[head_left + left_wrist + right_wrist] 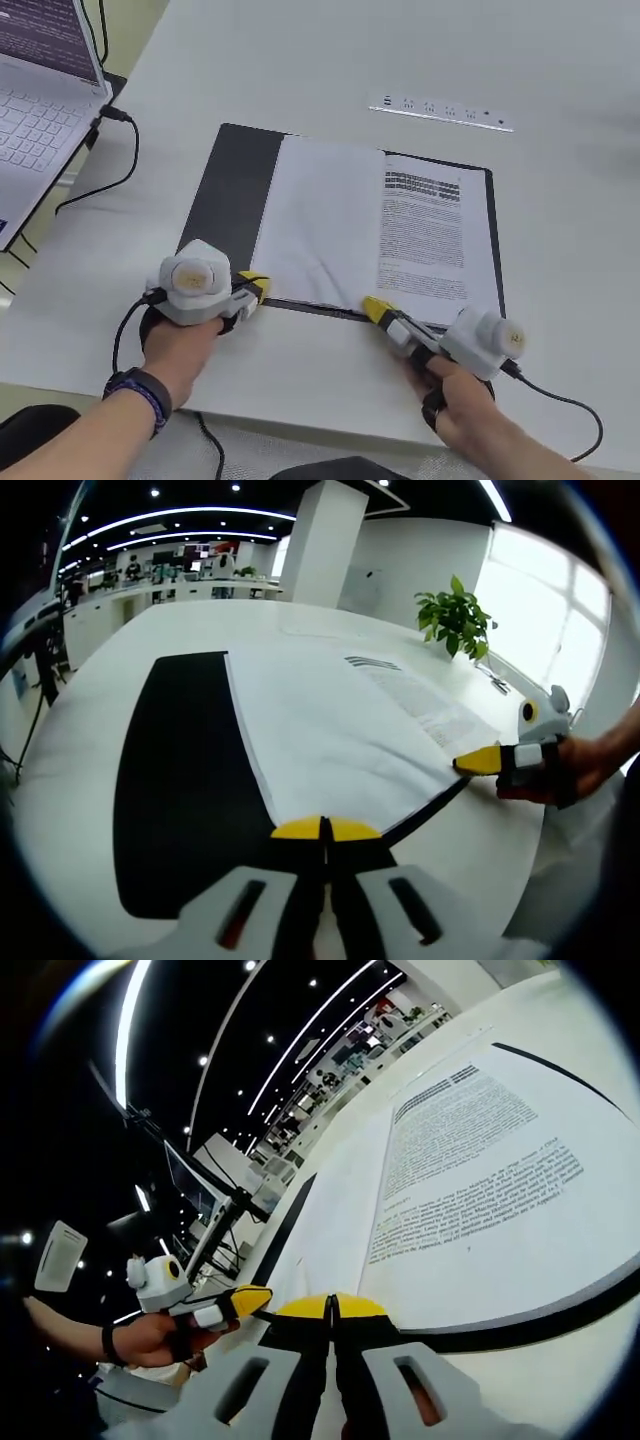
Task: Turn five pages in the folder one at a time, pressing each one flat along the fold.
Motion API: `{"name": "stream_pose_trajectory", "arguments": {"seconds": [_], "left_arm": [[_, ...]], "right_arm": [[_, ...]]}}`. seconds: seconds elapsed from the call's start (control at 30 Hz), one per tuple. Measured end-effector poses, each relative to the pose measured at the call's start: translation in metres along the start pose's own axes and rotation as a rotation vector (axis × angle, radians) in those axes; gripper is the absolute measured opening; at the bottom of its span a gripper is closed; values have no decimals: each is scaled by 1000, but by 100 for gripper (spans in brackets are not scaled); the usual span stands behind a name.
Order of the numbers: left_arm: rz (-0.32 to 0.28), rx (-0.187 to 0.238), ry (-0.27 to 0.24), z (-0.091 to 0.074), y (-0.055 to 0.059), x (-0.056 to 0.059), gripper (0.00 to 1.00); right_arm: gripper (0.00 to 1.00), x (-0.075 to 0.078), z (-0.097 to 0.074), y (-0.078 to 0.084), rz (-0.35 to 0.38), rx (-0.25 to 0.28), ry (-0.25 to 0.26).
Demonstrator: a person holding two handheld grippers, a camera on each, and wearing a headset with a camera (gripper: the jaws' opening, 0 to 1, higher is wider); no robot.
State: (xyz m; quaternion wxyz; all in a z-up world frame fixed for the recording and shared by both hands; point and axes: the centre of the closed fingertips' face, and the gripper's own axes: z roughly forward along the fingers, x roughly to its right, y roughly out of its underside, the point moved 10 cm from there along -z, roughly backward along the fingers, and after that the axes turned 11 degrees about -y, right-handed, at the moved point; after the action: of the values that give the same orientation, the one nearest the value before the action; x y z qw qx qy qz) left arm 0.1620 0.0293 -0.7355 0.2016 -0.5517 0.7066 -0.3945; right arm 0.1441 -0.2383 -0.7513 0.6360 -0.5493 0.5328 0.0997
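White workbench (560, 200) carried the open folder (235, 190). At its lower edge sat the left gripper (255, 287) and right gripper (377, 310), jaws closed, empty. Judged next: pressing the page (320, 220) along the fold (381, 230).

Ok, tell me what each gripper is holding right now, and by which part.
Nothing, as far as shows: the left gripper and right gripper are both shut, tips at the near edge of the folder, nothing visible between them.

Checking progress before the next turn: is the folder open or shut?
Open. The folder lies spread flat on the table, blank sheet beside printed page.
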Motion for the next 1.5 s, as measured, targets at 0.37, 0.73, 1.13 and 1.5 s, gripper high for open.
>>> {"name": "stream_pose_trajectory", "arguments": {"seconds": [0.37,0.73,1.13,1.5], "left_arm": [[1,-36,-30,1,-3,5,0],[-58,-61,-28,-11,-9,14,16],[-12,-2,-30,-48,-27,23,33],[36,68,-49,-86,-56,30,38]], "right_arm": [[0,-5,0,-2,-37,-23,47],[7,-13,-11,-6,-54,-92,16],[24,-22,-52,-31,-198,-144,16],[39,-37,-100,-71,-325,-40,93]]}}
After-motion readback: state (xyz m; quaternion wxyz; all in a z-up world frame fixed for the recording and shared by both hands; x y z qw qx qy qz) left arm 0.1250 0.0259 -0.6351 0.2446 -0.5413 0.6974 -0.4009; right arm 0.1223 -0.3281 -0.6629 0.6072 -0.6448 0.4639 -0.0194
